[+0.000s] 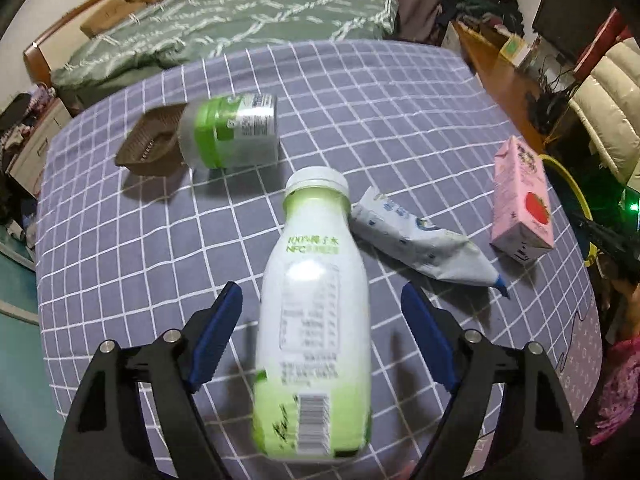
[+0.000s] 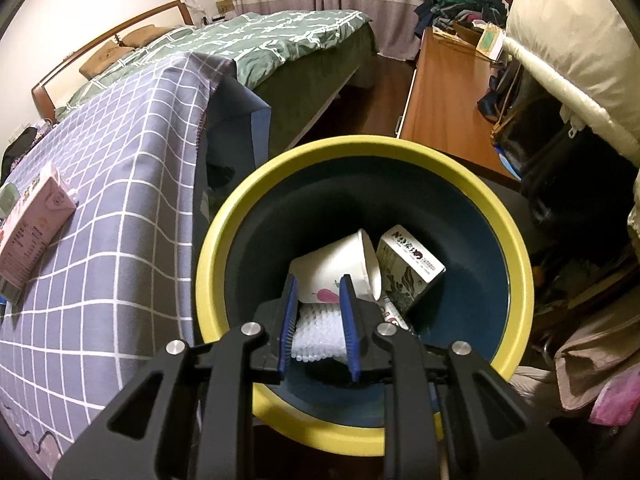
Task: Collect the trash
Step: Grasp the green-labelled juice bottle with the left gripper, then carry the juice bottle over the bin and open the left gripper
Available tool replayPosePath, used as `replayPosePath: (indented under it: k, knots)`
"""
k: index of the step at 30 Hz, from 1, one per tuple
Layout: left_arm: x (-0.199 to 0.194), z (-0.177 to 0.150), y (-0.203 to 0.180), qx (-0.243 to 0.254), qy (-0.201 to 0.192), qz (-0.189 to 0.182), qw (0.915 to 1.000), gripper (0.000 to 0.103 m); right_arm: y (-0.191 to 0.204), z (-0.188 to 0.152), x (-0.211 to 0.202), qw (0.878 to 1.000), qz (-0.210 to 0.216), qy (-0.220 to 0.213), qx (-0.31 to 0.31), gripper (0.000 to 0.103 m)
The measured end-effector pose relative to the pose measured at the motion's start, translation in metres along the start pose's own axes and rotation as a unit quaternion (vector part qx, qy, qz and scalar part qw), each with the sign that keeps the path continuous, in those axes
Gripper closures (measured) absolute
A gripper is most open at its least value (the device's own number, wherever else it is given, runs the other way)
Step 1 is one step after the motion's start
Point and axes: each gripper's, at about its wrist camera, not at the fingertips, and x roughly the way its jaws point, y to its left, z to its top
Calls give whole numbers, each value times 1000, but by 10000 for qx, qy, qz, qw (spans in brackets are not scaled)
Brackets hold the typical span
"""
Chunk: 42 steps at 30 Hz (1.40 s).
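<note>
— A bedroom: a table under a grey checked cloth (image 1: 120, 264), a bed with a green quilt (image 1: 240, 24) behind it, and a yellow-rimmed bin (image 2: 224, 220) standing beside the table. What's the left gripper (image 1: 322, 328) doing?

— Its jaws stand spread wide over the cloth. A white and green bottle (image 1: 316, 312) lies between the blue pads (image 1: 218, 336), cap pointing away, with a gap on each side; neither pad touches it. The picture is smeared there, so the small print won't read.

— And beyond it?

— One crumpled grey-white wrapper (image 1: 420, 244) just right of the bottle's neck, one pink carton (image 1: 522, 204) standing further right, one green-labelled jar (image 1: 230, 132) on its side at the back, touching one brown basket (image 1: 150, 146).

— The right gripper (image 2: 320, 328)?

— It hangs above the bin's mouth, jaws drawn close with a narrow gap. Something clear and bumpy (image 2: 318, 334) shows between them; whether it's pinched or just lying in the bin below, I can't tell.

— What's in the bin?

— One white paper cup (image 2: 340, 268) tipped on its side and one printed box (image 2: 408, 272) leaning against it. A third scrap beneath is mostly hidden.
</note>
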Motion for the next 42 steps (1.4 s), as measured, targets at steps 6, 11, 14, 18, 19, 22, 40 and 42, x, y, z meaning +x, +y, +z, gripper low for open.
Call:
replayPosePath:
  k: [6,11,14,18,19,22,40,42]
  knots:
    - [15,6,-3,264,390,84,9989,32,3,-2,7,10000,30,94,-13,82]
    - [20,7,0,322,533,45,9980,45,7,-4,10,9999,62,120,-48,82]
    - [21,8,3,301,540,-27,9981,52,9,-4,9,9999,87,110,-66,82]
    - [16,2,8,268,468,-69,9985,52,9,-4,8,9999,99,115,-79,82]
    - [13,0,9,258,423,-88,9987,52,9,-5,8,9999,98,114,-76,82]
    - [1,-7,11,220,252,-132,9994,52,9,-4,8,9999,103,115,-68,82]
    - [-87,-13,-61,996,-896,-536,9895,52,1,-9,-16,9999,96,-119,24,82]
    - [-90,-5,-83,1206,-972,-714,9853,52,-2,-11,-26,9998,56,-192,16,82]
